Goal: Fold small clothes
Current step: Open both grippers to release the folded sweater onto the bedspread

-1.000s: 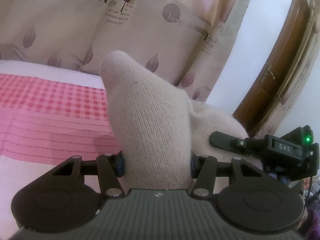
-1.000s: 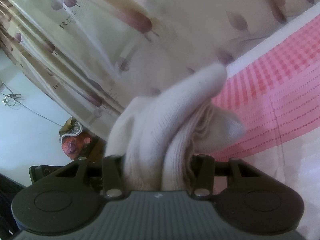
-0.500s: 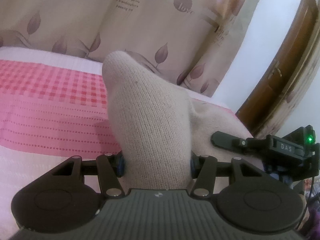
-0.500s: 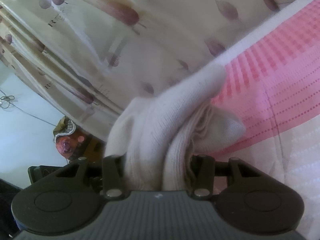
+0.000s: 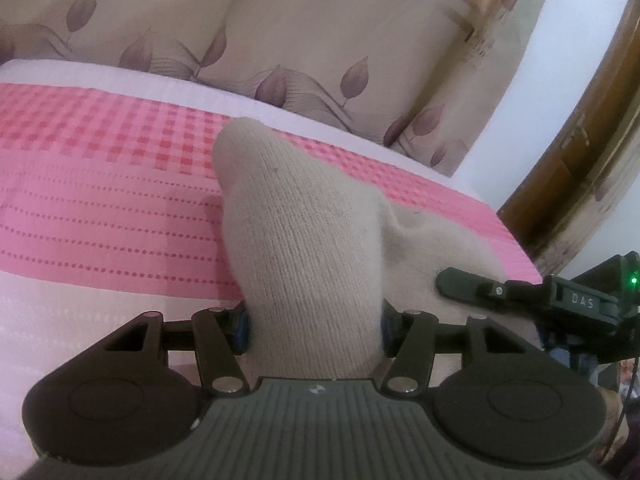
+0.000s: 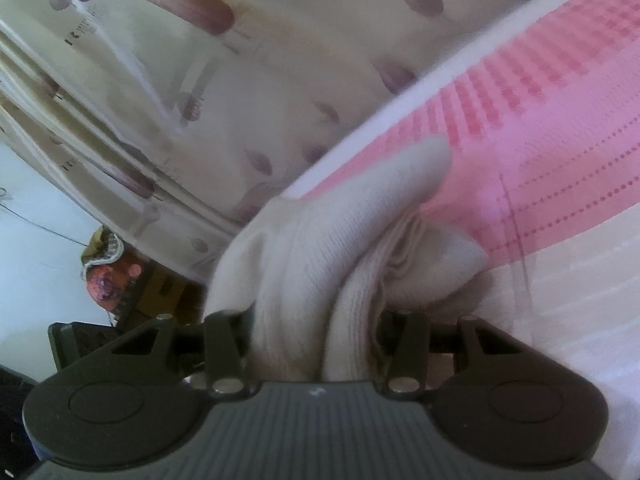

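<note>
Where legible, "DAS" on right gripper [image 5: 532, 300]

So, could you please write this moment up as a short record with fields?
item: beige knitted sock, bunched
left gripper: pads against the sock on both sides
right gripper: closed on folded sock layers
surface: bed cover with pink checks and dotted stripes
background: leaf-print curtain, wooden door frame
fold state: not laid flat yet
</note>
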A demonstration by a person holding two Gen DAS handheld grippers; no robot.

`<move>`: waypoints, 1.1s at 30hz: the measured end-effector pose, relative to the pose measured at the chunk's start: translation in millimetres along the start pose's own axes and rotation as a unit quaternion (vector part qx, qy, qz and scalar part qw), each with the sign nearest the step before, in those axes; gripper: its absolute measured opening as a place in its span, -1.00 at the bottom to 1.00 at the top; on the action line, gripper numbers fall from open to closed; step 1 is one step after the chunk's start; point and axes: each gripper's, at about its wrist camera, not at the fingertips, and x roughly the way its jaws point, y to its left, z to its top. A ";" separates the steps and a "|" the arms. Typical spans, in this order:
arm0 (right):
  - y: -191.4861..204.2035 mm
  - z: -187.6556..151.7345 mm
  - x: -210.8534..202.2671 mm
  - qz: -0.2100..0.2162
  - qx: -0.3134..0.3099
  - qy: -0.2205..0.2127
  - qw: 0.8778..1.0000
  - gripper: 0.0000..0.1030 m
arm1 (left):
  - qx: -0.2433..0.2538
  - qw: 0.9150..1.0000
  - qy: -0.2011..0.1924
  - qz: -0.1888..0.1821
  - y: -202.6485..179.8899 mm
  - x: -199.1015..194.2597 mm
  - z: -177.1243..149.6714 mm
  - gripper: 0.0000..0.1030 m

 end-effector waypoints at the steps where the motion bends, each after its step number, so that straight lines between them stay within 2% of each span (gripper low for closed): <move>1: -1.9 -0.3 1.0 -0.003 -0.002 0.001 1.000 -0.08 | 0.001 1.000 0.001 0.004 1.0 2.0 -1.2 0.18; 6: -3.0 -2.6 4.8 -0.039 -0.049 0.006 0.998 -0.05 | -0.003 1.000 -0.005 0.016 5.7 6.7 -4.2 0.33; 12: 8.2 -11.1 9.9 -0.094 -0.137 0.010 0.986 0.07 | 0.016 0.999 -0.024 0.042 1.4 8.6 -10.7 0.56; 15: 9.2 -13.9 11.7 -0.108 -0.157 0.010 0.982 0.13 | 0.020 0.998 -0.034 0.056 -1.3 8.8 -14.8 0.72; 18: 10.4 -15.3 13.5 -0.124 -0.181 0.011 0.976 0.30 | 0.013 0.997 -0.041 0.061 1.0 10.3 -19.3 0.80; 24: 8.1 -16.1 13.7 -0.128 -0.185 0.014 0.974 0.42 | 0.026 0.994 -0.061 0.087 -3.6 10.5 -26.3 0.99; 33: 14.3 -20.9 18.5 -0.166 -0.208 0.000 0.964 0.79 | 0.048 0.989 -0.082 0.110 -10.5 6.8 -28.8 1.00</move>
